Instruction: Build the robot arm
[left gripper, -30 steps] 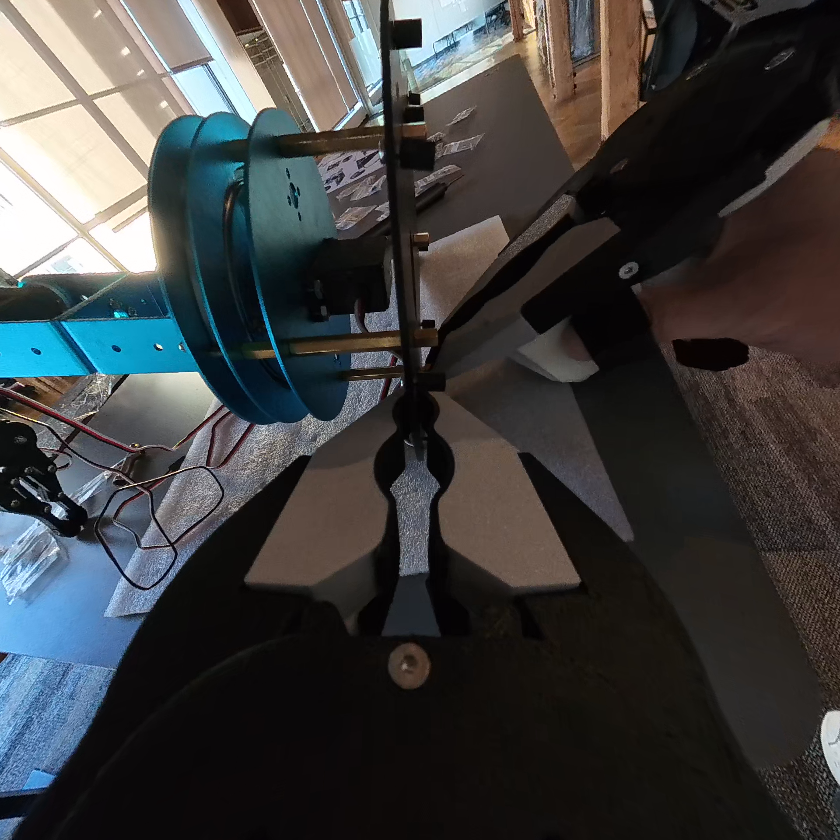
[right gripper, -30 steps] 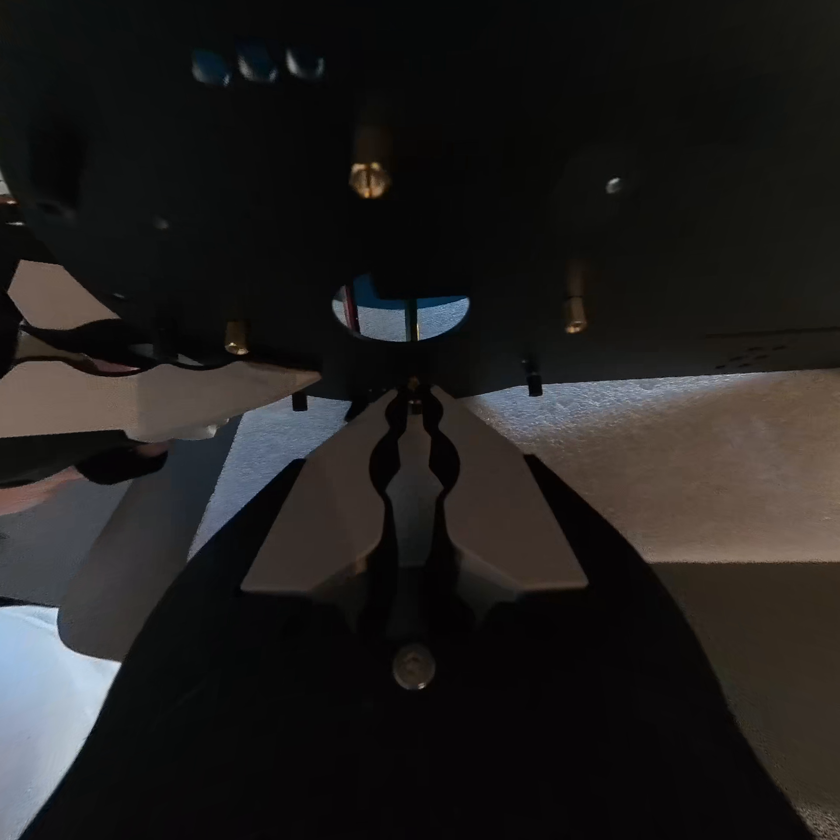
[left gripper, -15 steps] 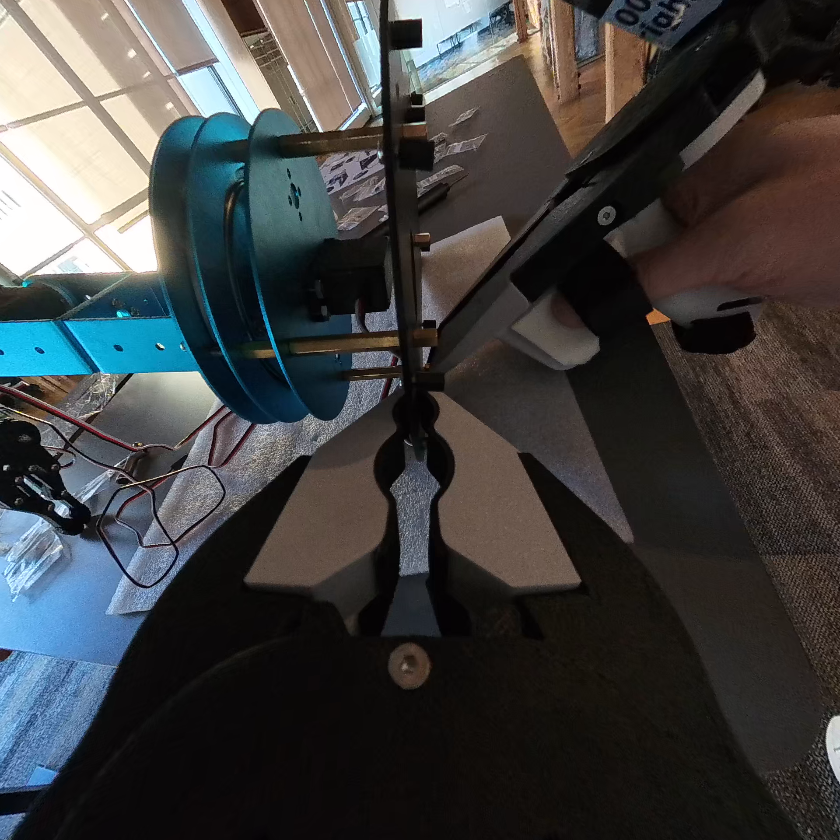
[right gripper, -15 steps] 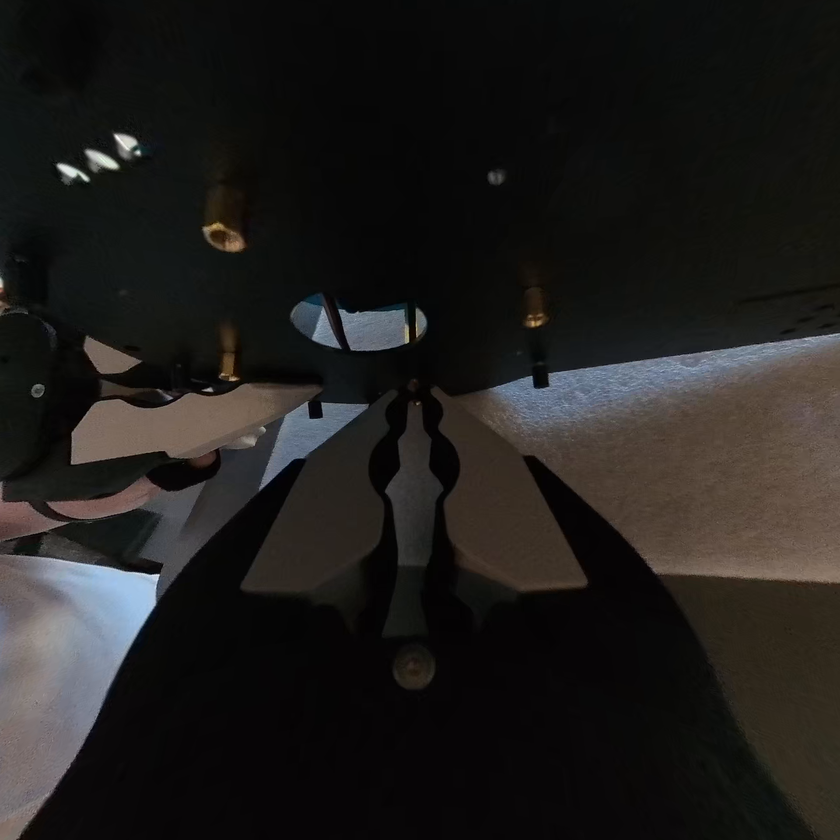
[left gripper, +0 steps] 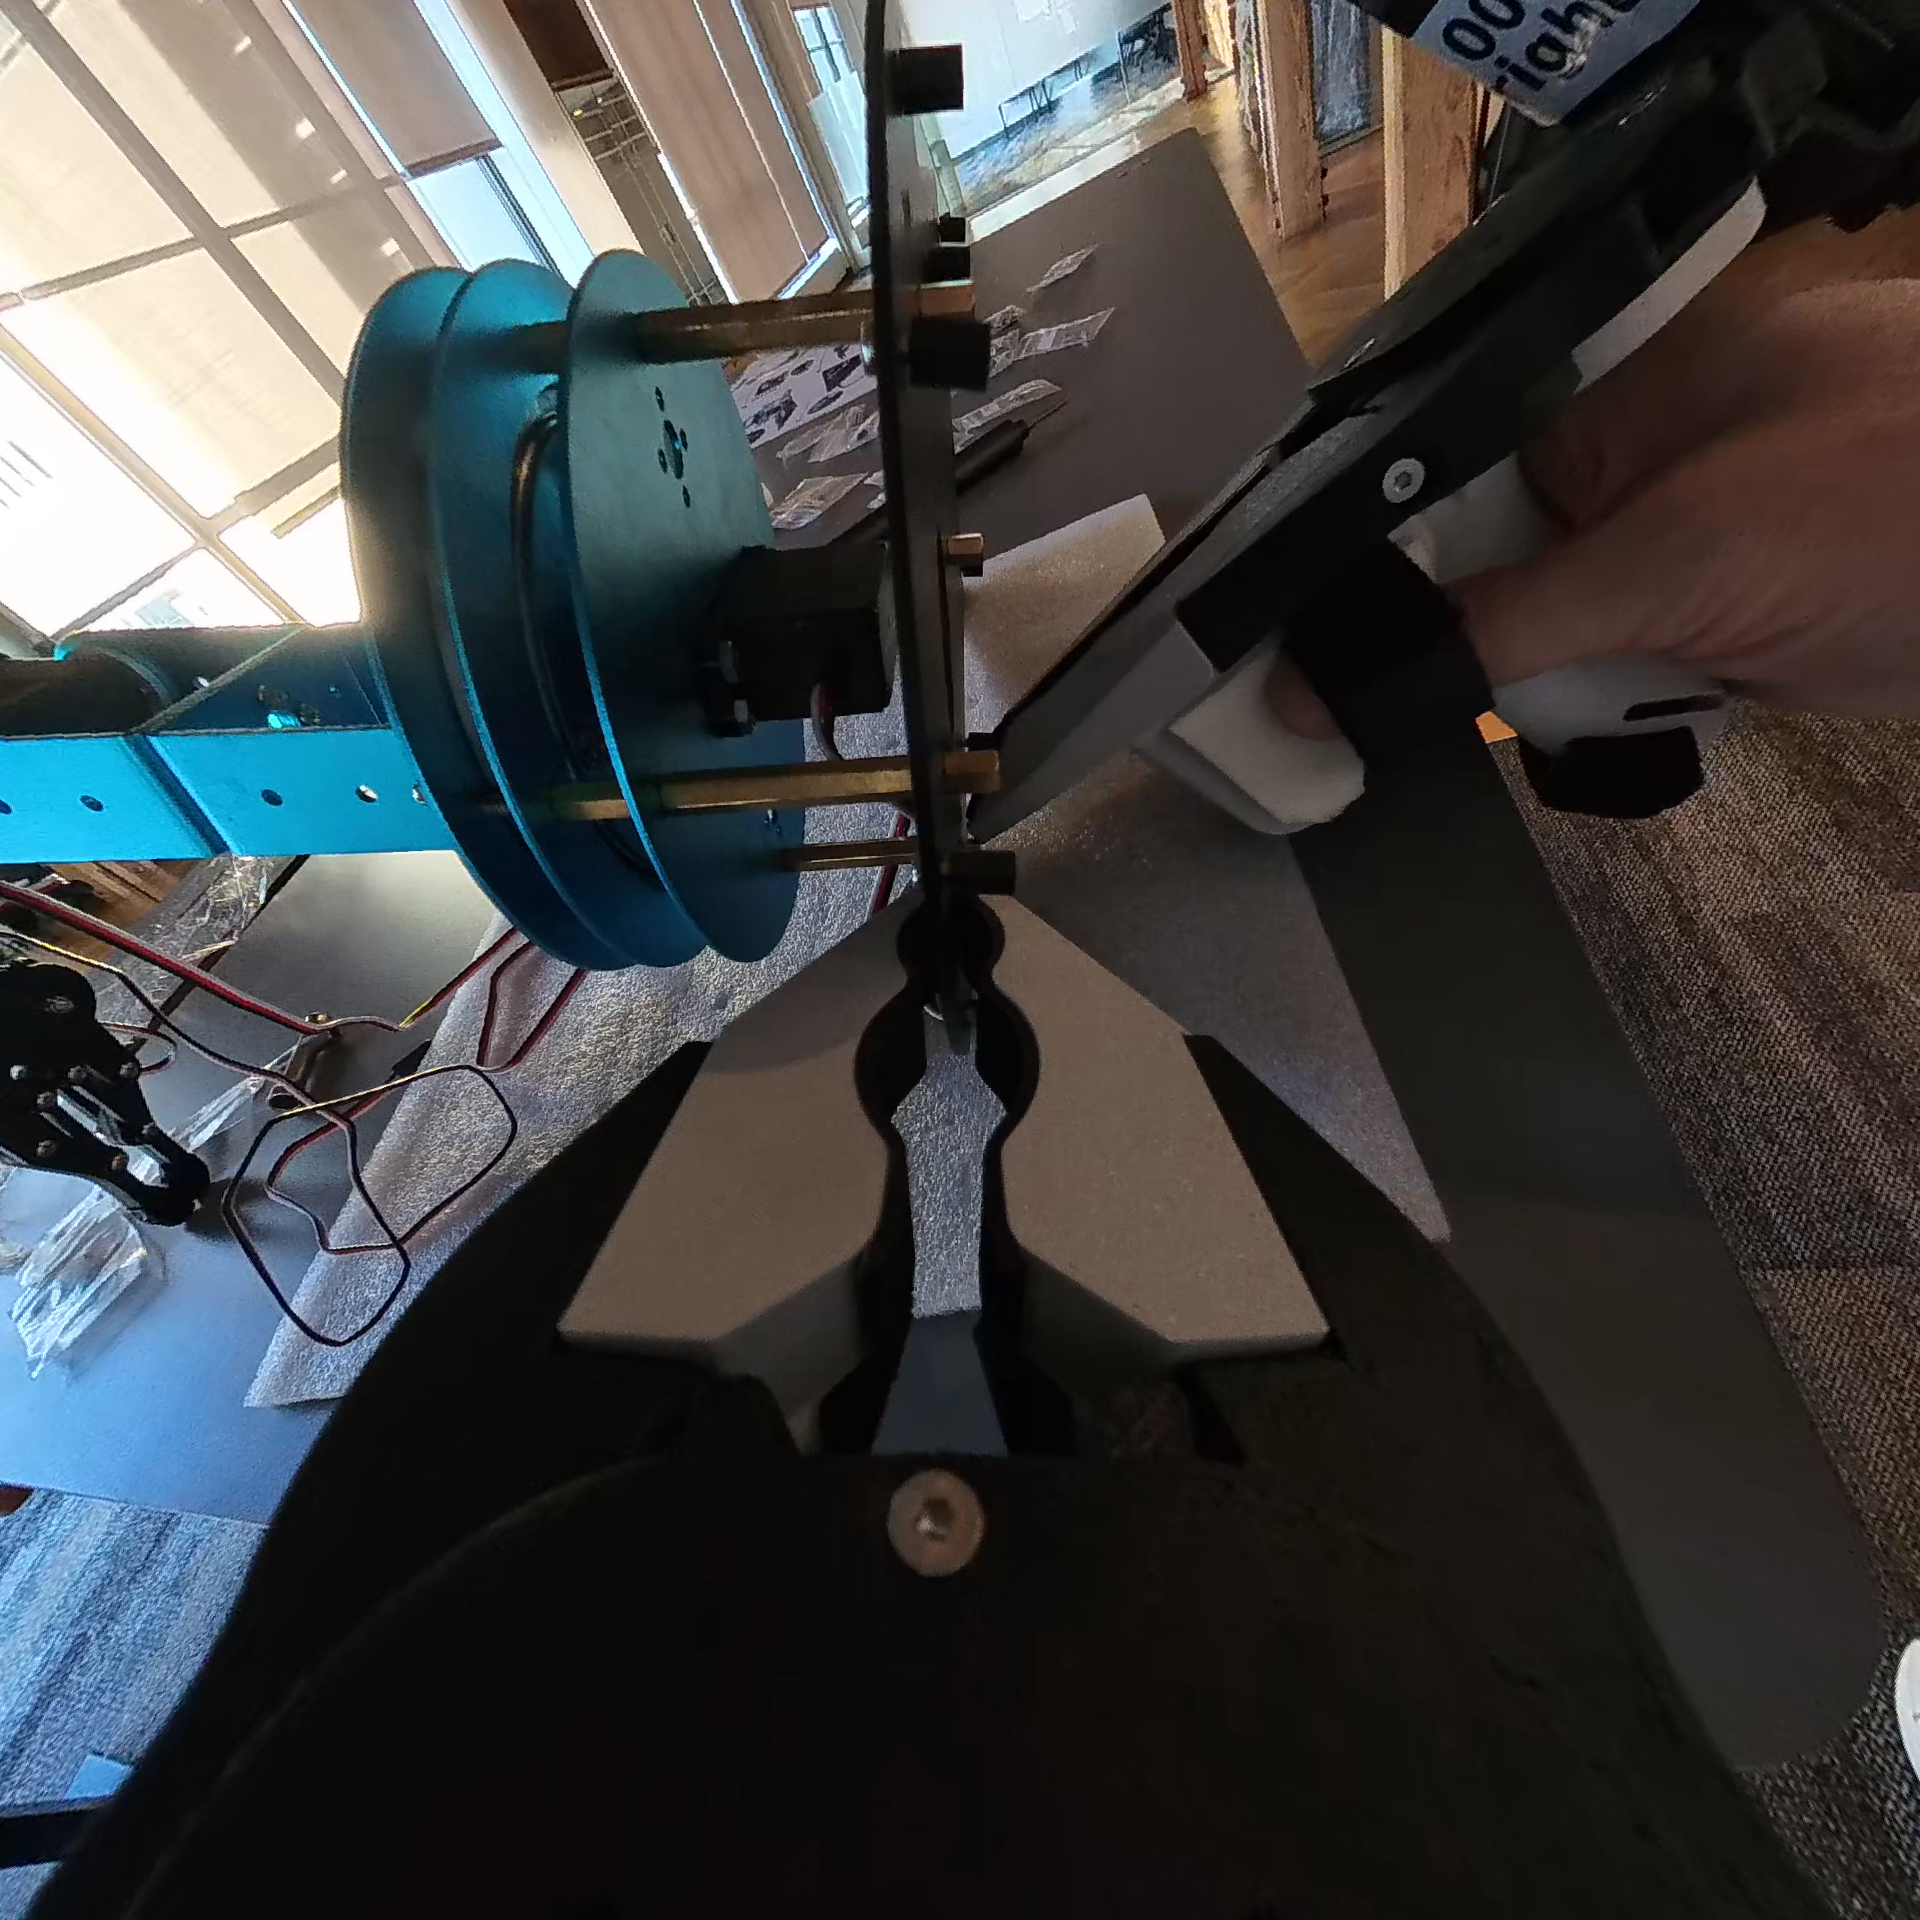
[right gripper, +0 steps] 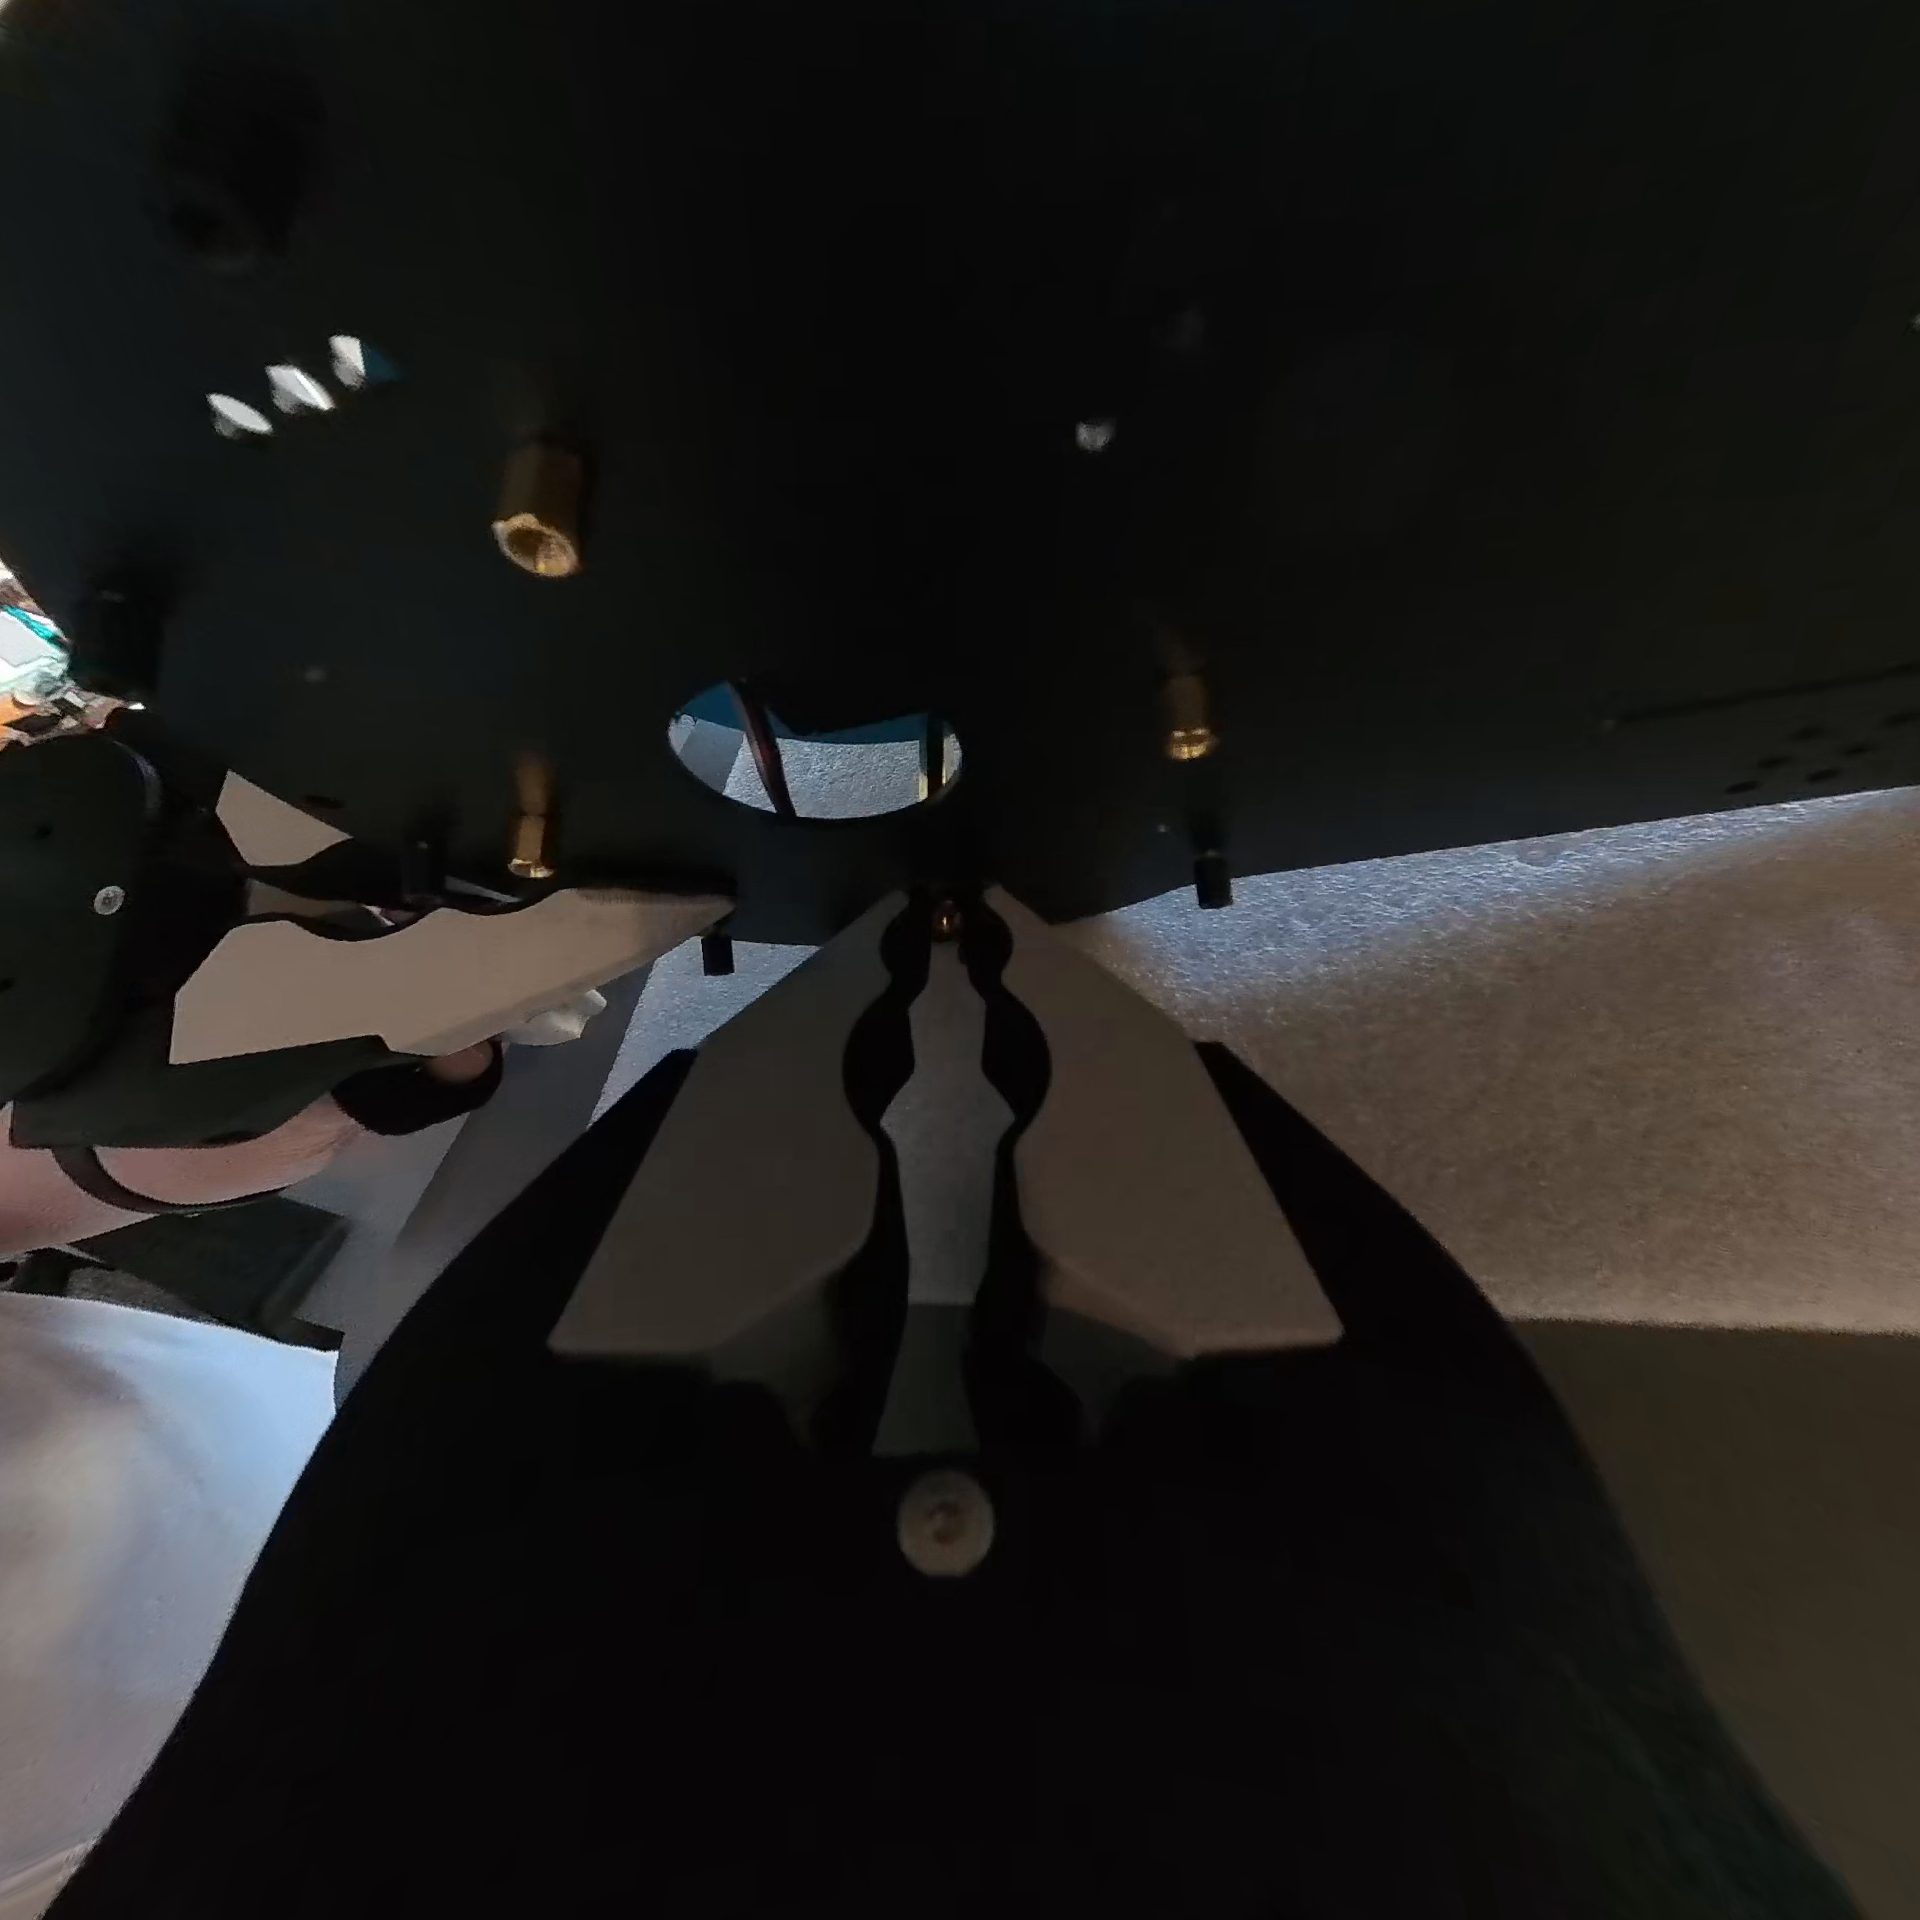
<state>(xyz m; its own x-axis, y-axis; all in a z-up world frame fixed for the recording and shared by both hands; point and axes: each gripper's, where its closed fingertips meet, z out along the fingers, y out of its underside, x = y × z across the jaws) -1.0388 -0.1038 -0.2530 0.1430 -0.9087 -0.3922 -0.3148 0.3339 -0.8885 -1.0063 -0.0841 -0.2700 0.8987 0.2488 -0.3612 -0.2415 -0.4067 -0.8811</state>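
Note:
My left gripper is shut on the lower edge of a thin black plate, seen edge-on. Brass standoffs join the plate to stacked blue discs on a blue perforated beam. A black servo sits between the plate and the discs. My right gripper reaches in from the right, held by a hand, with its tips on a brass standoff end at the plate's face. In the right wrist view the plate fills the top. My right gripper is shut on the small brass end. The left gripper shows at the left.
A white foam sheet lies under the assembly on a dark table. Red and black wires loop at the left beside a black bracket. Small clear bags lie farther back. Grey carpet is at the right.
My right gripper has rolled about the brass standoff end; its handle and the hand have swung upward in the left wrist view. My left gripper and the assembly have stayed still.

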